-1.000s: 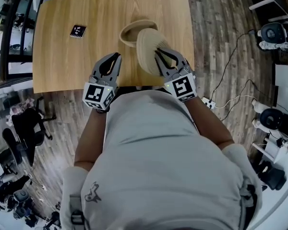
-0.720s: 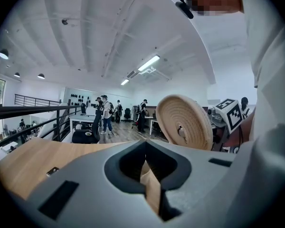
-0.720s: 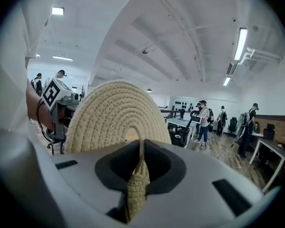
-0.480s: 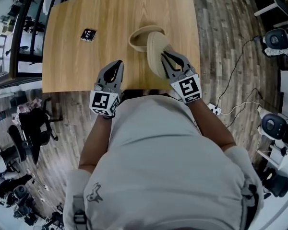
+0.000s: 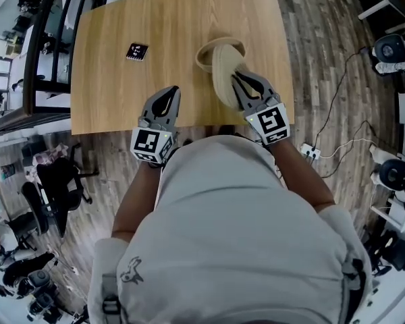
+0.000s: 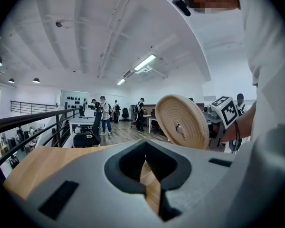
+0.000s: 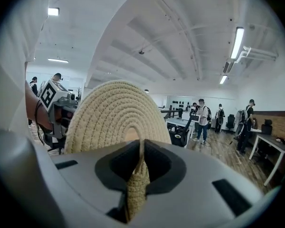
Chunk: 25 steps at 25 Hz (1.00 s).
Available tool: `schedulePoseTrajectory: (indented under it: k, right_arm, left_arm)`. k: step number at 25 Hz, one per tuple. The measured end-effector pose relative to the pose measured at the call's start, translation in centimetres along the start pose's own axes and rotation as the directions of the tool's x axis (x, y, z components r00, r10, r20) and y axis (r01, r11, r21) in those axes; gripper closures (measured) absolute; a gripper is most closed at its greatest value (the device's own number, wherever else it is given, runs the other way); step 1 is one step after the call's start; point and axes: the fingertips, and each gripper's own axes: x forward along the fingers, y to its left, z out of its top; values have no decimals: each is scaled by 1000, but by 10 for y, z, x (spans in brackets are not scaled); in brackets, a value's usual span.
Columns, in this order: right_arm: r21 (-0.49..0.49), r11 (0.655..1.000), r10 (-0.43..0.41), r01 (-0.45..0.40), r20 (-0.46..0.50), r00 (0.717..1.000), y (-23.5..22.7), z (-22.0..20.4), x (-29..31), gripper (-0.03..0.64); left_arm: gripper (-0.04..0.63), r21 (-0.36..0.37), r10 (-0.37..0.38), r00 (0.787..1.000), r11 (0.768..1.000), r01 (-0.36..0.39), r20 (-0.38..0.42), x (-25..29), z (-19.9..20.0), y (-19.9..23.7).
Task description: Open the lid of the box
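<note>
One table (image 5: 121,79) of pale wood carries one round box (image 5: 204,52), one lid (image 5: 224,79) and one small black square card (image 5: 137,51) with a white pattern. Two grippers are in play, one in each of the person's hands.

The box sits on the right half of the table, about midway between its far and near edges, and its top is uncovered. It is a low, beige woven bowl with a thick rim. The lid is a round disc of coiled, pale rope with a small fitting at the centre of one face. It stands on edge just on the near side of the box, over the box's near rim in the head view.

The right gripper (image 5: 236,79) is clamped on the lid's rim, with the rope edge pinched between its jaws. The left gripper (image 5: 169,92) is over the near edge of the table, left of the lid, with its jaws together and nothing between them. The card lies well to the left of the box.
</note>
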Motion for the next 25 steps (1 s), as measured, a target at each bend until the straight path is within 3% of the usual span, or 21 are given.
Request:
schedulePoseTrajectory:
  k: [5,10,18,25]
  right_arm:
    - [7,1000,-30,31,-9,999,25,9,10,580]
    - [17,997,-68,69,-22,997,55,12,8,580]
    - [37,991,-130,132,-55,990,102,10,4,580]
    - [52,991,-121,124,-56,991,130,7,-15,580]
  left_arm:
    - [589,24,-21,1000,999,21,-13,-33,-5,21]
    - [589,-18,-55,998,998,55,-15,-70,-15,35]
    - [589,-19,-118,993,993,118,7,-114,-21,48]
    - [589,-37,-139,990,990,140,23,-137,-26,44]
